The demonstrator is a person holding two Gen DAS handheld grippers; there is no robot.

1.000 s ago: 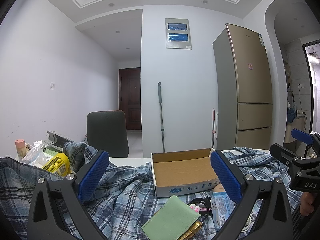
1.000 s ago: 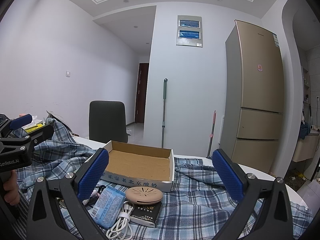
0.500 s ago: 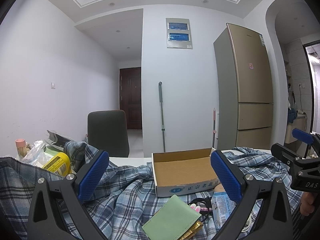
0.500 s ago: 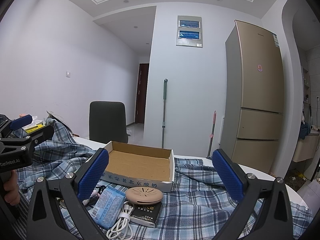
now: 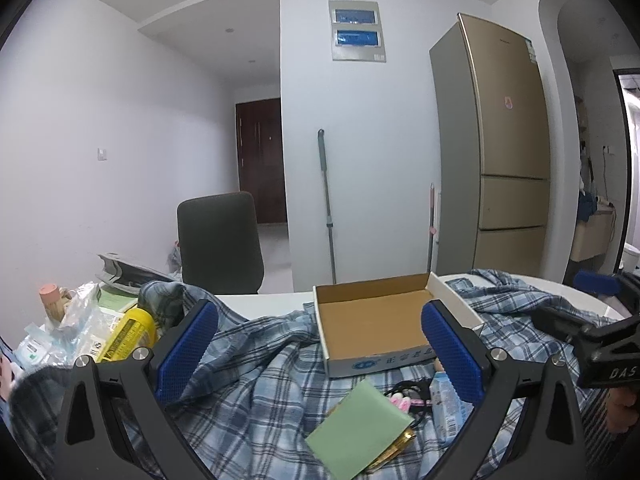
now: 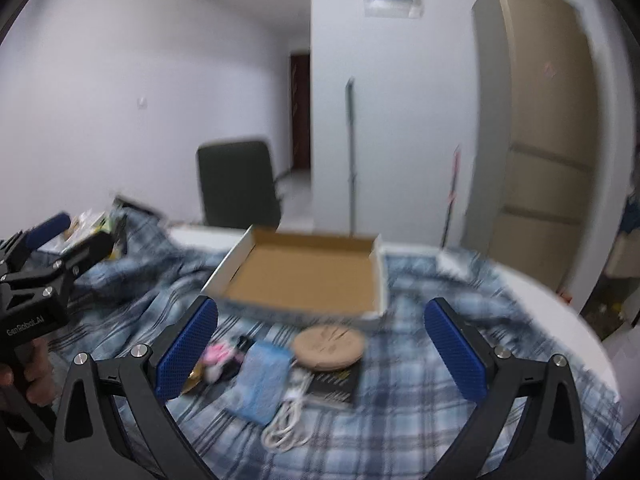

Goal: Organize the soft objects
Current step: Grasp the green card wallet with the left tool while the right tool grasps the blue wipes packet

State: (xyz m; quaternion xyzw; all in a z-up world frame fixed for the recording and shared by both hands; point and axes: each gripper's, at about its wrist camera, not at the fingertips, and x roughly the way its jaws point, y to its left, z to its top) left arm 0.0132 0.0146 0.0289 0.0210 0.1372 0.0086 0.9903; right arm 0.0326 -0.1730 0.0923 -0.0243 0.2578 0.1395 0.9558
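A blue plaid shirt (image 5: 260,364) (image 6: 400,400) lies spread and rumpled over the white table. An empty cardboard tray (image 5: 380,320) (image 6: 308,276) rests on it. In front of the tray lie a green pouch (image 5: 360,428), a light blue tissue pack (image 6: 260,384), a tan round disc (image 6: 328,346) on a black packet, and a coiled white cable (image 6: 288,420). My left gripper (image 5: 320,356) hovers open above the cloth near the pouch. My right gripper (image 6: 320,348) hangs open over the small items, nothing between its fingers; its view is blurred.
A yellow bottle (image 5: 128,334), plastic bags and a pink-capped jar (image 5: 50,300) crowd the table's left end. Behind the table stand a dark chair (image 5: 220,240), a mop (image 5: 326,204) against the wall and a gold fridge (image 5: 504,152). A hand (image 6: 32,376) holds the left gripper.
The right gripper has tilted down and moved forward over the tray and small items, blurring its view. The left gripper has barely moved.
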